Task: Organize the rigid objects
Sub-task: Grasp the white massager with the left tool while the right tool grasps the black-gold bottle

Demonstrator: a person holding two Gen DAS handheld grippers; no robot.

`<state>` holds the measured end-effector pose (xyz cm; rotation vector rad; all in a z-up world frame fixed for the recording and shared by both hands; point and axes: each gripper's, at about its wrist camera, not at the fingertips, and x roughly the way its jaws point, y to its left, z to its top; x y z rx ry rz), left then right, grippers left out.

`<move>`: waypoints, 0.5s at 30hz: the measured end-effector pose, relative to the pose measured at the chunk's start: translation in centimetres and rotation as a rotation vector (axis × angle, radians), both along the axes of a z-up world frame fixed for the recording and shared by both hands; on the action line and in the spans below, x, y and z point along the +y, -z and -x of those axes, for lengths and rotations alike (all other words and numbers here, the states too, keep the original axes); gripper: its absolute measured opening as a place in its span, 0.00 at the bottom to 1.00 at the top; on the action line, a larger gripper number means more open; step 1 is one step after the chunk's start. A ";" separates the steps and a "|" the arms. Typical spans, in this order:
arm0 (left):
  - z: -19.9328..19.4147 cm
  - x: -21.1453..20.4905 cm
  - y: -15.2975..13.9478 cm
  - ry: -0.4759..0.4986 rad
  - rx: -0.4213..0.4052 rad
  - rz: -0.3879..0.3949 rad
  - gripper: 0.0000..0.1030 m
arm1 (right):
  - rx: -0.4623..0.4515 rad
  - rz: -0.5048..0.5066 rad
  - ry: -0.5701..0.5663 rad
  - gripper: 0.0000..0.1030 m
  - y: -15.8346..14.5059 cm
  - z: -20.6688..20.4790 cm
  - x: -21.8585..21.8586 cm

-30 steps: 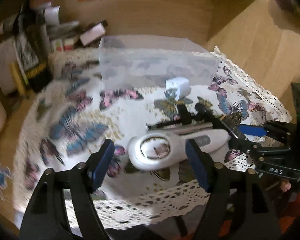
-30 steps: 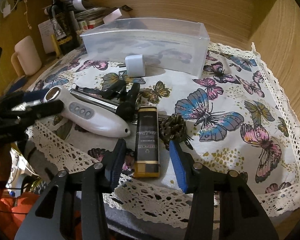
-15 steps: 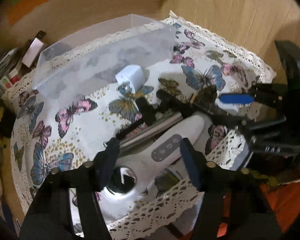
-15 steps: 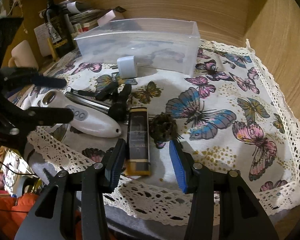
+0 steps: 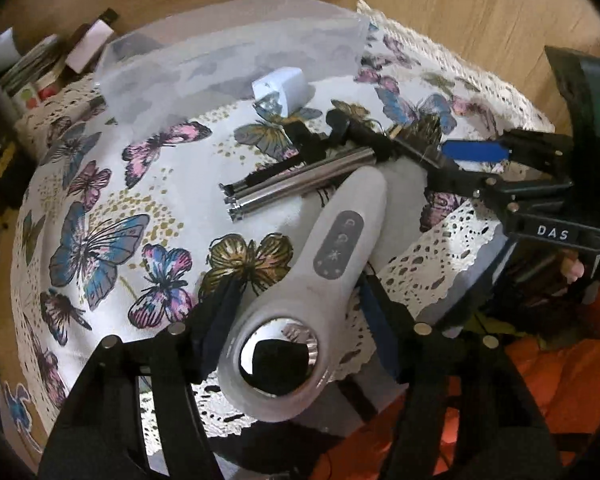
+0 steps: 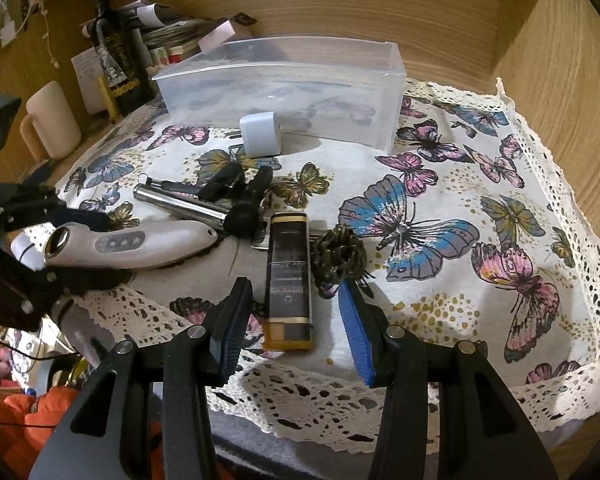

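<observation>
Pickup is the step in hand: the left gripper (image 5: 296, 316) has its jaws around the neck of the white handheld device (image 5: 300, 300) at the table's front edge, seemingly pinching it. The right gripper (image 6: 296, 328), jaws spread, straddles the dark lighter (image 6: 289, 272) without touching. Next, each should lift clear and carry to the clear plastic bin (image 6: 284, 92) at the back edge.

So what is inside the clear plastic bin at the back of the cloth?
Through the clear plastic bin only the butterfly cloth pattern shows; no object is visible inside. The white charger cube sits outside, in front, covering a small part of the front wall.
</observation>
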<state>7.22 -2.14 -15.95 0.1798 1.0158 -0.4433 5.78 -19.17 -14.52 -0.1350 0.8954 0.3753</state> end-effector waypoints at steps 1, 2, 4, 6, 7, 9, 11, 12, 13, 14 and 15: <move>0.1 0.3 0.0 -0.022 -0.010 0.007 0.61 | -0.001 0.001 -0.004 0.41 0.0 0.0 0.2; 0.2 0.6 0.0 -0.036 -0.011 0.022 0.60 | -0.002 0.002 -0.005 0.41 0.1 0.0 0.3; 0.2 1.1 0.1 -0.075 -0.022 0.050 0.57 | -0.003 0.003 -0.005 0.41 0.2 -0.1 0.6; 0.4 1.3 0.2 -0.111 -0.041 0.044 0.50 | -0.005 0.000 -0.005 0.41 0.2 -0.2 0.7; 0.4 1.5 0.1 -0.129 -0.044 0.043 0.45 | -0.005 -0.002 -0.005 0.41 0.1 -0.3 0.9; 0.2 2.0 0.0 -0.175 -0.044 0.049 0.42 | -0.007 0.000 -0.003 0.41 0.1 -0.4 1.1; -0.3 2.6 0.0 -0.231 -0.046 0.053 0.42 | -0.009 0.000 -0.003 0.41 0.1 -0.5 1.3; -0.4 2.9 0.1 -0.250 -0.046 0.060 0.42 | -0.009 0.000 -0.004 0.41 0.1 -0.5 1.4; -0.6 3.1 0.2 -0.269 -0.047 0.064 0.42 | -0.011 0.000 -0.003 0.41 0.1 -0.6 1.4; -0.6 3.2 0.2 -0.283 -0.051 0.064 0.42 | -0.011 -0.001 -0.001 0.41 0.1 -0.7 1.5; -0.6 3.1 0.2 -0.291 -0.058 0.062 0.42 | -0.012 0.000 -0.001 0.41 0.2 -0.7 1.5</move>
